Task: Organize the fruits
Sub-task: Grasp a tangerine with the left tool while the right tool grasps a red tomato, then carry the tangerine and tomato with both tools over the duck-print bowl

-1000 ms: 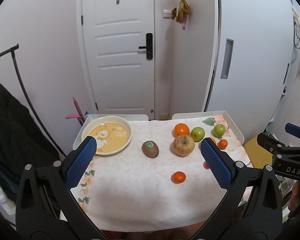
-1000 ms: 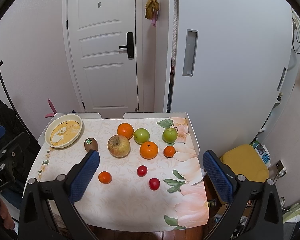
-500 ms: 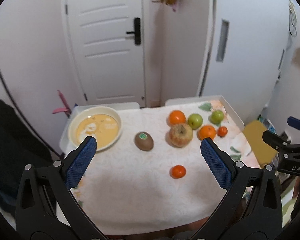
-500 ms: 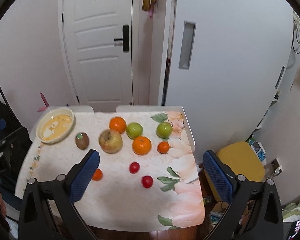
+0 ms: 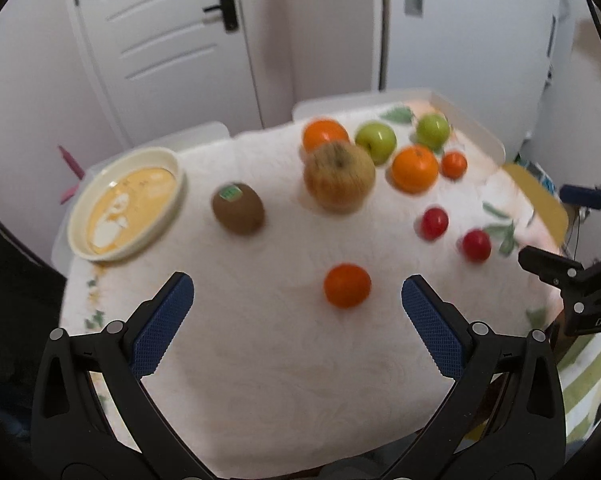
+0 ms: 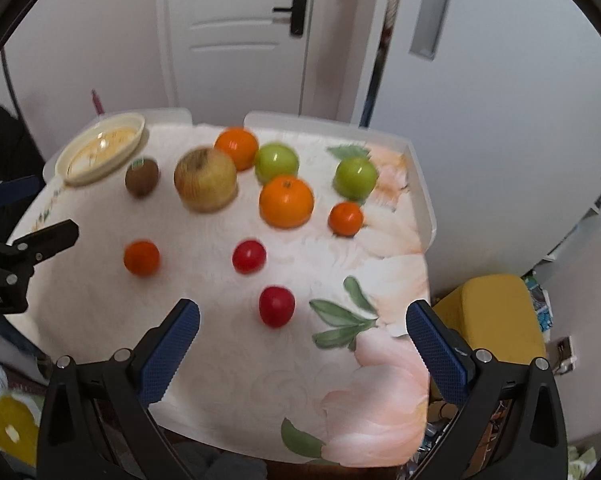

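Low in frame, my left tongs [image 5: 296,300] wide apart, empty; small orange [image 5: 347,285] between tips, just ahead. Right tongs [image 6: 302,320] apart too, near red fruit [image 6: 276,306]. Step: reaching. Next: lower, pinch orange, carry to bowl [image 5: 80,216] upper left.

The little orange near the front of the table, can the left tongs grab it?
Probably yes. The left tongs are open, the little orange sits just ahead between the tips, and no other fruit crowds it.
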The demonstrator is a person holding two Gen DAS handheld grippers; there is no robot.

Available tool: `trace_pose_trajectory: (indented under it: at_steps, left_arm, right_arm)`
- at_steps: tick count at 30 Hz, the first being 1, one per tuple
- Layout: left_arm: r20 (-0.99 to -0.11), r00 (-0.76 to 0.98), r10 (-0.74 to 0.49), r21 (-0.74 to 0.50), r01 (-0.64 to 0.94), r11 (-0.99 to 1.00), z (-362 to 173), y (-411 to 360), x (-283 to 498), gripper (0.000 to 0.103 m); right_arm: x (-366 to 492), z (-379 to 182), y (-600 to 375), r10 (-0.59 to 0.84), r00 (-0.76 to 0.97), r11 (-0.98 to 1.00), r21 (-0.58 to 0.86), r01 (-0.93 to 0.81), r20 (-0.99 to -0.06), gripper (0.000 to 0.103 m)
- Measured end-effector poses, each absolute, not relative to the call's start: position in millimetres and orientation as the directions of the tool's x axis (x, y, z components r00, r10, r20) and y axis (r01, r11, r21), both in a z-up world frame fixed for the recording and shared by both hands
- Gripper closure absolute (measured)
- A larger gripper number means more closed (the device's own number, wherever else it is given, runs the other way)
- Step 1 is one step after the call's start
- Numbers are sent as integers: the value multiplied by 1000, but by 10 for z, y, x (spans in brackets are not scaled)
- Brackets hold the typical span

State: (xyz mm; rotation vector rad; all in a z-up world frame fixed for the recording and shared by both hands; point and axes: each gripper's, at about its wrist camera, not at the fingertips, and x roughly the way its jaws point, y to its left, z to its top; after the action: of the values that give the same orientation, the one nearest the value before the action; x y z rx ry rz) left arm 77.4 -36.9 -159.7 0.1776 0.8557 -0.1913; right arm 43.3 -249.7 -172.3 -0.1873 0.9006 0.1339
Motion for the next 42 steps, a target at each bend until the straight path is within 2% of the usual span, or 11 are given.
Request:
trace_pose_trajectory:
  at_steps: [5,7,11,15,19,21,27,31,37,39,42]
  left_arm:
    - [-786,610,-101,96,281,955,-1882,-530,819,2]
    - [-793,601,-99,101,290,952,-1956,-585,841,7]
    - [-810,577,-102,90,294,952,-2103,-632,892,20]
    - [-814,572,-98,89,291,953,-2176,-665,935,26]
    - [-820,563,-101,81,289,954,-2227,-694,982,35]
    - [-823,559,-99,82,290,954,-2251,-706,1001,38]
    - [-832,546,-100,74,288,955,-2293,-714,990,60]
    - [-830,548,-106,69,289,955,-2296,-709,969,60]
    - [-829,550,-105,78,298,951,-2294,-712,928,60]
    - [-829,550,-105,77,298,952,-2293,-707,916,60]
    - [-829,549,-107,73,295,953,-2289,-699,906,61]
  right_arm:
    - [491,-1988,-2528,94,585,962,-78,-263,-805,0]
    - [507,-2077,-2529,113,579,956,-71,-285,-807,1]
    - [544,-2232,-2524,137,561,947,-59,-317,-817,9]
    - [571,-2355,-2520,155,545,940,-46,-337,-824,13]
    - [630,-2437,-2527,170,534,936,-35,-351,-828,26]
    - [660,-2476,-2531,169,530,936,-33,-350,-831,29]
    - [690,-2512,-2525,178,529,937,-22,-350,-830,38]
    - [689,-2500,-2496,176,537,935,-30,-353,-825,43]
    - [719,-2489,-2474,171,552,934,-45,-356,-816,59]
    - [723,-2485,-2466,172,557,932,-49,-359,-813,69]
    - [723,-2487,-2449,169,561,930,-58,-363,-810,75]
